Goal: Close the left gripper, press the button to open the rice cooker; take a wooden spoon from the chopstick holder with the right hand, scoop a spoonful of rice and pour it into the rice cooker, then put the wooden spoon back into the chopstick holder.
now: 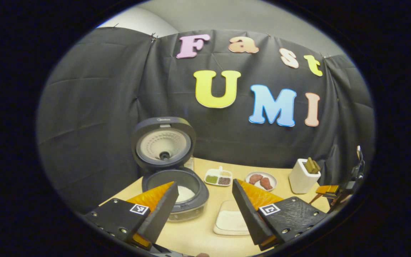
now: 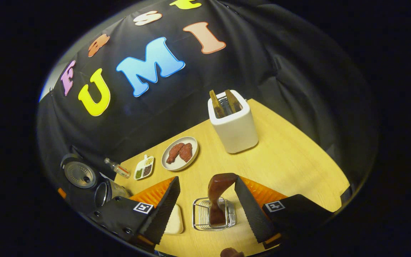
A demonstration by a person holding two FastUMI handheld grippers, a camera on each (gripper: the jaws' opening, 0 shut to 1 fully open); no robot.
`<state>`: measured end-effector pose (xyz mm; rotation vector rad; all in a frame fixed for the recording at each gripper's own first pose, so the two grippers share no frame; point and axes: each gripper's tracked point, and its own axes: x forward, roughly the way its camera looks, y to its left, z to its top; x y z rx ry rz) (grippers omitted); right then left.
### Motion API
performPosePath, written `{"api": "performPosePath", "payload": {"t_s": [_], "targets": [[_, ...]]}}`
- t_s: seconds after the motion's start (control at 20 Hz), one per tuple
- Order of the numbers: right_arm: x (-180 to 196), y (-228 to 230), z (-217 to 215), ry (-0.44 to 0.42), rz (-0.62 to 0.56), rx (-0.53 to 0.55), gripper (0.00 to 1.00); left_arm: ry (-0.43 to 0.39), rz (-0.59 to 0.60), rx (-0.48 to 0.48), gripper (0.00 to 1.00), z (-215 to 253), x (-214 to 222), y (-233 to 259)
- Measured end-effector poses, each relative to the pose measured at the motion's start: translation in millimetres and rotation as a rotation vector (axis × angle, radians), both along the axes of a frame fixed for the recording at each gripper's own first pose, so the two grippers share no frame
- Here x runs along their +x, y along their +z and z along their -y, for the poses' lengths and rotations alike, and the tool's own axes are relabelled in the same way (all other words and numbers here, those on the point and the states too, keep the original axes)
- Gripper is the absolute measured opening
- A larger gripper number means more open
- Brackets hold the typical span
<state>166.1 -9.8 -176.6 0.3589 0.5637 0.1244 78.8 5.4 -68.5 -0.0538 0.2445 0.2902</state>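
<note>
In the left gripper view, the left tongs (image 1: pixel 202 200) hold their fingers wide apart with nothing between them, one finger (image 1: pixel 162 210) rising from 7 o'clock and the other from 5 o'clock. Farther off at 3 o'clock the right tongs (image 1: pixel 328 190) show. In the right gripper view, the right tongs (image 2: pixel 207 203) likewise stand spread, fingers (image 2: pixel 250 210) unpressed.

- A black cloth wall (image 1: pixel 95 107) is hanging in creased folds behind and around the booth.
- A pale, plain wall (image 1: pixel 234 16) is showing above the cloth's top edge.
- A light wooden table (image 2: pixel 291 160) is catching soft, even light and is running up against the cloth in both views.
</note>
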Motion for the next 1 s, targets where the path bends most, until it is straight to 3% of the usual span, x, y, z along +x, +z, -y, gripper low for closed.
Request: {"api": "performPosePath", "payload": {"t_s": [0.3, 0.55, 0.8, 0.85, 1.0], "targets": [[-21.7, 53.6, -29.5, -0.007, 0.194, -0.178, 0.98, 0.038, 0.076, -0.012, 0.94, -108.6, 30.2, 69.7], [-36.6, 92.3, -69.9, 0.002, 0.292, -0.19, 0.98, 0.022, 0.131, -0.092, 0.94, -176.6, 86.0, 109.2], [-58.4, 116.1, -89.8, -0.043, 0.333, -0.17, 0.98, 0.044, 0.029, -0.195, 0.96, -233.6, 156.7, 93.6], [-62.2, 122.0, -94.7, -0.051, 0.34, -0.155, 0.98, 0.035, 0.008, -0.235, 0.93, -237.1, 171.4, 89.3], [-68.7, 129.7, -92.5, -0.085, 0.361, -0.183, 0.98, 0.004, -0.043, -0.358, 0.96, -241.0, 204.2, 68.9]]}}
